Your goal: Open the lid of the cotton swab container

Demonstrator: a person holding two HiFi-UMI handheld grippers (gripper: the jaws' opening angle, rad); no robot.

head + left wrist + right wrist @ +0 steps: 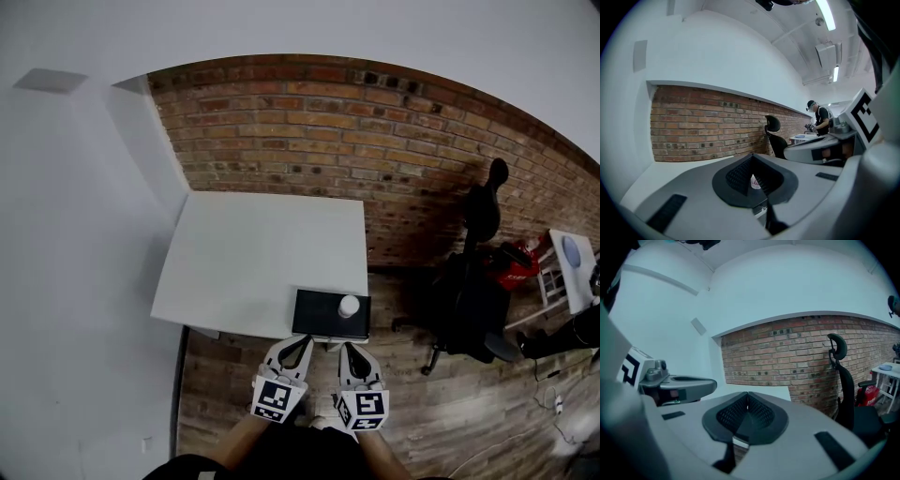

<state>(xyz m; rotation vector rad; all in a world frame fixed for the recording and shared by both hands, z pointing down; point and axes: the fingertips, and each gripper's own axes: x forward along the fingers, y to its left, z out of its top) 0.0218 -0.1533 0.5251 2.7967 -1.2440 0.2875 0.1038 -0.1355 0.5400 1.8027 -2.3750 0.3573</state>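
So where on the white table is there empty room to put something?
Nearly the whole white rectangular table is bare, from the red brick wall down to the flat black rectangular mat. Only the near right corner is crowded: the small round white container stands on that mat, and the left gripper and right gripper hover before it.

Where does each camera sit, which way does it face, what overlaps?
Head view: on the person's head, steeply down at the white table and cotton swab container; both forearms, left claw and right claw show.
Left gripper view: on the left claw, along its shut jaws toward the brick wall; right claw at its right.
Right gripper view: on the right claw, toward the same wall; left claw at its left.
Shared: wall, table, office chair.
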